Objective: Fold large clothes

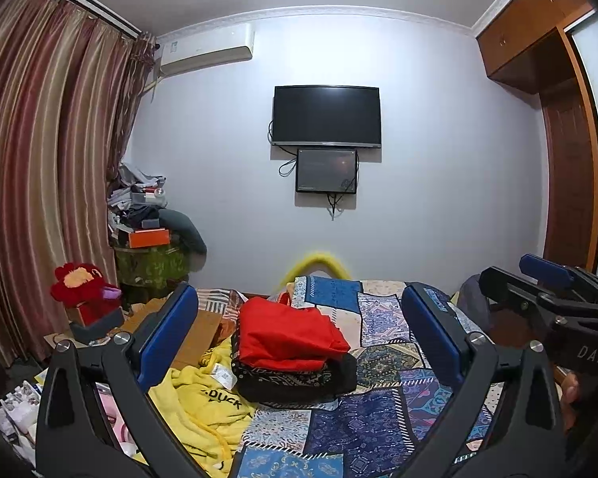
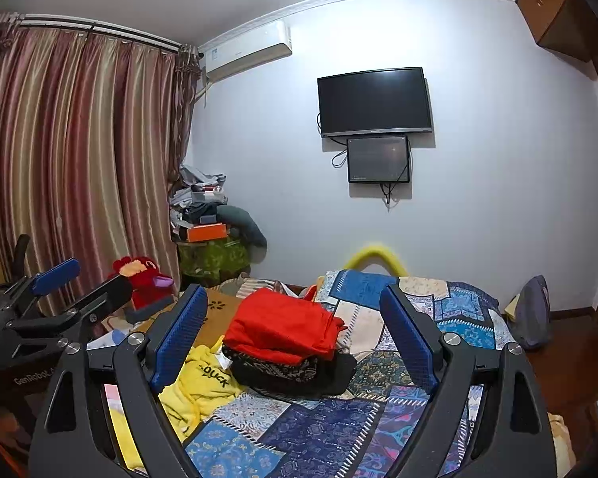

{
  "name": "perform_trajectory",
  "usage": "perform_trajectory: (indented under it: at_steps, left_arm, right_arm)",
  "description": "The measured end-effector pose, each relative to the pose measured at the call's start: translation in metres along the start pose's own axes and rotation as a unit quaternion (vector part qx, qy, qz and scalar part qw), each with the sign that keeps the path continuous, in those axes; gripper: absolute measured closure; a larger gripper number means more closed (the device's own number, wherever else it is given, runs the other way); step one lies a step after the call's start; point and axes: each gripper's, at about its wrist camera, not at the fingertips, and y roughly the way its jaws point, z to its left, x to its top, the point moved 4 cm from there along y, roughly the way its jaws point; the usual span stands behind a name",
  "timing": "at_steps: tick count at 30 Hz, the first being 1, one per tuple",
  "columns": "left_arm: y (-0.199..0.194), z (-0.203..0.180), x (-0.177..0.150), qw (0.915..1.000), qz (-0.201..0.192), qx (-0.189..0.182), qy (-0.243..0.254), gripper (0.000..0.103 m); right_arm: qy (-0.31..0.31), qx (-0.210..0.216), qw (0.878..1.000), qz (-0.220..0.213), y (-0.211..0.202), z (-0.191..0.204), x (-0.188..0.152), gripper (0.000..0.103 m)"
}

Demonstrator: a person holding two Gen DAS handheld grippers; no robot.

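At mid-frame on the bed (image 1: 378,418), both hand-held grippers, left (image 1: 299,334) and right (image 2: 295,334), hover spread and empty; reaching for the yellow garment (image 1: 203,402) could topple the adjoining folded stack (image 1: 295,354).

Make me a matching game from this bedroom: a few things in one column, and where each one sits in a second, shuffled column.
Things:
1. red garment
2. yellow garment
3. red plush toy
4. television

Places:
A. mounted on the wall
B. spread loose on the bed, left of the folded pile
C. on top of the folded pile
D. beside the curtain, left of the bed

Pairs: 1-C, 2-B, 3-D, 4-A

Both the left gripper and the right gripper are open and hold nothing.
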Motion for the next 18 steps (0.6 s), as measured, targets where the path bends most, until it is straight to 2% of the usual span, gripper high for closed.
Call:
perform_trajectory:
  at_steps: [18]
  left_arm:
    - [0.0050, 0.0013, -0.0056, 0.9997, 0.017, -0.018, -0.008, 0.000]
  right_arm:
    - [0.010, -0.001, 1.000, -0.005, -0.0026, -0.0012, -0.0006, 0.017]
